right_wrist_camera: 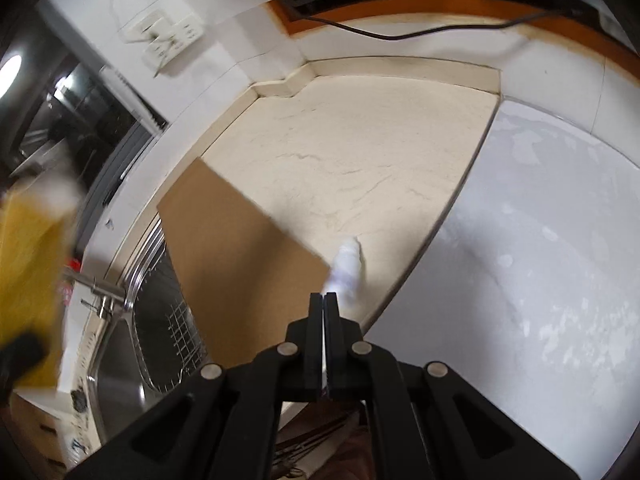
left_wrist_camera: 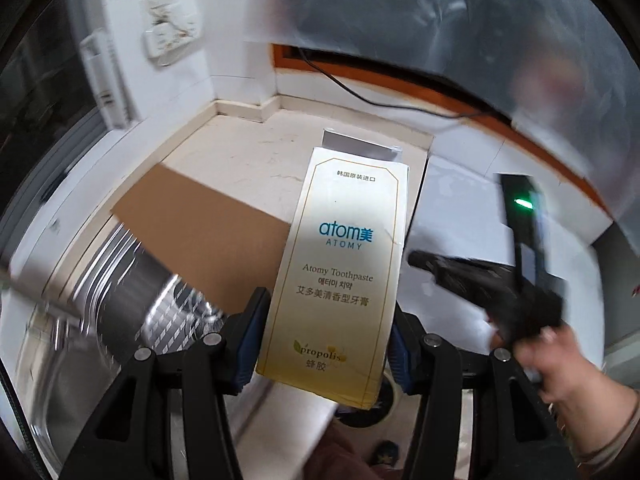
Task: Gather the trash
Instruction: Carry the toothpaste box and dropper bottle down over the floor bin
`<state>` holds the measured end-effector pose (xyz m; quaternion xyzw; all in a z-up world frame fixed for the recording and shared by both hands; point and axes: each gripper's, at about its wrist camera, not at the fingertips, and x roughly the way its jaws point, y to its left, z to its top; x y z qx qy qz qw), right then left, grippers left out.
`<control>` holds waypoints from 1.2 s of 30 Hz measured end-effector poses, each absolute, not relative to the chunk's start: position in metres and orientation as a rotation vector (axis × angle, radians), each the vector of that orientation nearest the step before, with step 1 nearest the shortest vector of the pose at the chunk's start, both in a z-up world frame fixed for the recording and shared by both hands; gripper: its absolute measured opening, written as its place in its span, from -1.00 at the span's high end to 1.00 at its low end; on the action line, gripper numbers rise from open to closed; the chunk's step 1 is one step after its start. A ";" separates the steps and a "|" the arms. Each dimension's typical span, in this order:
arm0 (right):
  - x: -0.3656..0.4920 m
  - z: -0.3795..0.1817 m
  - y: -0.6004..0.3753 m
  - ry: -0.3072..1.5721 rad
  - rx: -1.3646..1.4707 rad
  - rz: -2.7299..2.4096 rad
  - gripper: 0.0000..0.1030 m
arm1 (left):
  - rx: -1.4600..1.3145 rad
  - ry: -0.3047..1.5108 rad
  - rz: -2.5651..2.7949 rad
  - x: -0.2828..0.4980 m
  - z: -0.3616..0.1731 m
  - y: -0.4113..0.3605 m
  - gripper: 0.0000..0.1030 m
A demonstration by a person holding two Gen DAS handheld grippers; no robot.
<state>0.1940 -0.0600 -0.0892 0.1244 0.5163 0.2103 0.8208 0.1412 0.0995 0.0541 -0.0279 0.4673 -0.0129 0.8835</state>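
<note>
L gripper (left_wrist_camera: 326, 344) has its jaws squeezed on the Atomy toothpaste box (left_wrist_camera: 340, 272), held up in the air over the tabletop (right_wrist_camera: 360, 152). R gripper (right_wrist_camera: 324, 300) jaws are pinched on a white tissue wad (right_wrist_camera: 347, 266), just above tabletop, beside a cardboard sheet (right_wrist_camera: 236, 264) near the sink (right_wrist_camera: 120, 364).

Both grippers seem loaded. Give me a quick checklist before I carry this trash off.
1. Left gripper clamped on toothpaste box: ok.
2. Box held near its lower end, most of it sticking out ahead: ok, watch for tilt.
3. Right gripper shut on white scrap: ok, held only by its edge.
4. Cardboard sheet not picked up, overhanging the sink: not ok.
5. Trash bin location: cannot tell.
</note>
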 end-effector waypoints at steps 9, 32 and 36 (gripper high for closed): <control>0.230 -0.132 -0.069 1.218 0.184 0.395 0.80 | -0.232 0.946 0.016 0.077 0.076 0.073 0.00; 0.224 -0.151 -0.061 1.189 -0.044 0.383 0.54 | -0.331 1.048 0.076 0.114 -0.024 0.086 0.22; 0.196 -0.142 -0.071 1.170 -0.019 0.418 0.54 | -0.333 1.066 0.064 0.115 -0.039 0.082 0.23</control>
